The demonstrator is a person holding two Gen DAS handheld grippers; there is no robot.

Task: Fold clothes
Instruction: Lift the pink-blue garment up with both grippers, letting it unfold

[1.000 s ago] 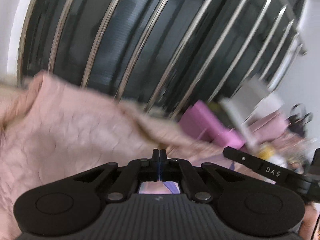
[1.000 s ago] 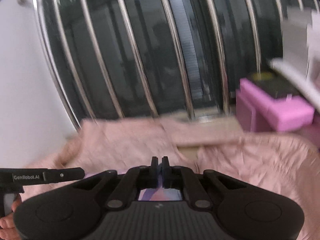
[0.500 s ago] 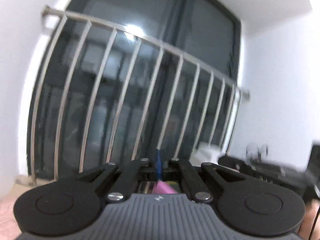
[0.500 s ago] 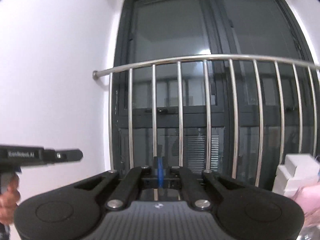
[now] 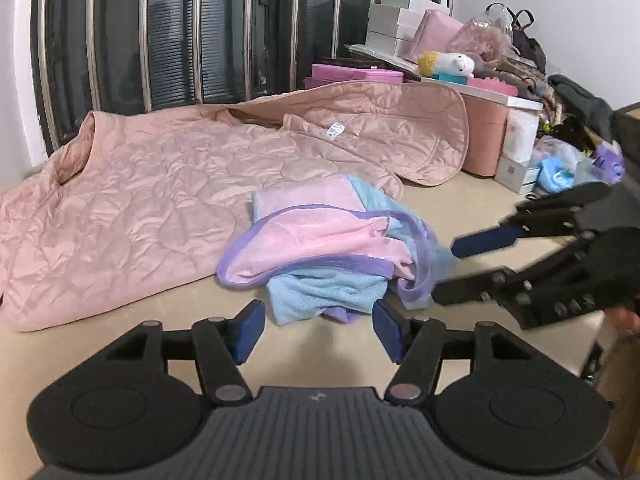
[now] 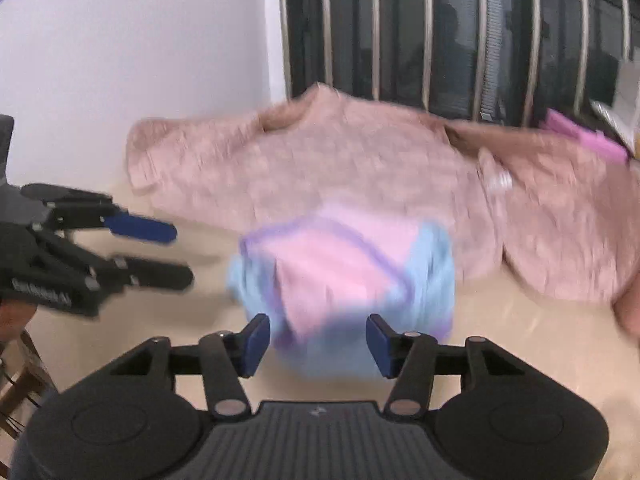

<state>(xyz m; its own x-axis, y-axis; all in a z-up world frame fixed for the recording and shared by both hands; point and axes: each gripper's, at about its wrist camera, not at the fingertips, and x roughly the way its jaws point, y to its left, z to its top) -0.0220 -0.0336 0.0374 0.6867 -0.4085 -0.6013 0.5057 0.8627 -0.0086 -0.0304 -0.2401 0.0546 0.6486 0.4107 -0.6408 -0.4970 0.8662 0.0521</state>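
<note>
Each fisheye sits just behind its own gripper, looking forward and downward across the beige worktop (image 5: 472,208) toward the barred window (image 5: 168,32) at the far edge. The left view — sharp — faces the crumpled pink-and-blue garment (image 5: 328,248) from close by, taking in the cluttered far right corner. The right view — blurred — looks at the same garment (image 6: 344,272), the same quilted pink jacket (image 6: 360,168) and the white wall. Each catches the other gripper at its side.
</note>
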